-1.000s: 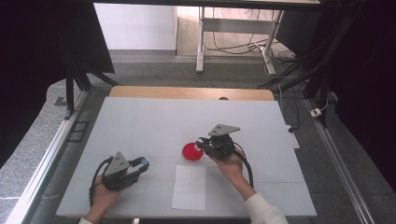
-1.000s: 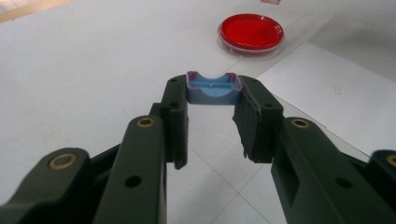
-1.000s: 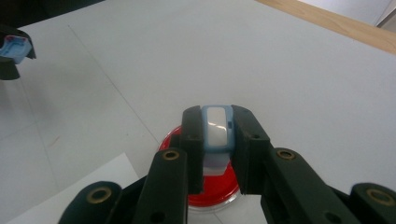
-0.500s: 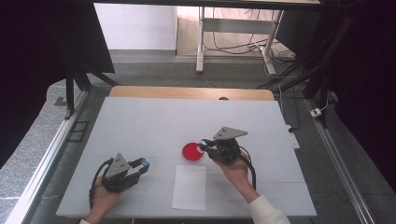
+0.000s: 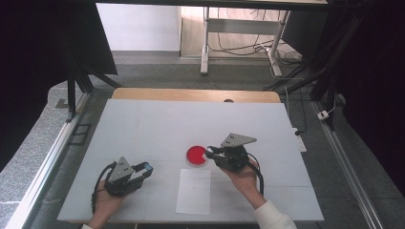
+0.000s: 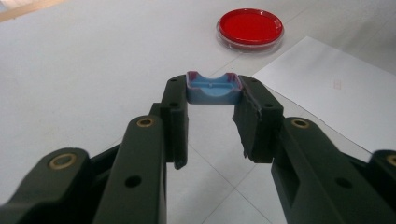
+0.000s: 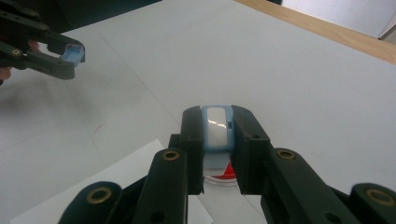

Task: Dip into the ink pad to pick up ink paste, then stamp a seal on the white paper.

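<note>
1. in the right gripper view, the right gripper (image 7: 218,135) hides most of the red petri dish (image 7: 223,176); just a red sliver and a clear rim peek out below its jaws.
2. the right gripper is clamped on a small light-blue piece with a glossy white face (image 7: 217,127), rounded at the corners; what it is stays hard to make out.
3. in the high view that piece is too small to read; the right gripper (image 5: 209,153) sits at the dish's (image 5: 196,155) right edge.
4. the left gripper (image 6: 214,100) is closed on a light-blue plastic cap (image 6: 213,88), squarish, hollow, with a scooped top edge and a purplish rim.
5. the dish (image 6: 250,25) is round, shallow, clear-walled with a flat red fill, resting on the matte white table (image 5: 143,124).
6. a thin white paper sheet (image 5: 193,191) lies flat just in front of the dish, between the two hands.
7. the left gripper (image 5: 145,169) is held low near the table's front left, well apart from the dish.
</note>
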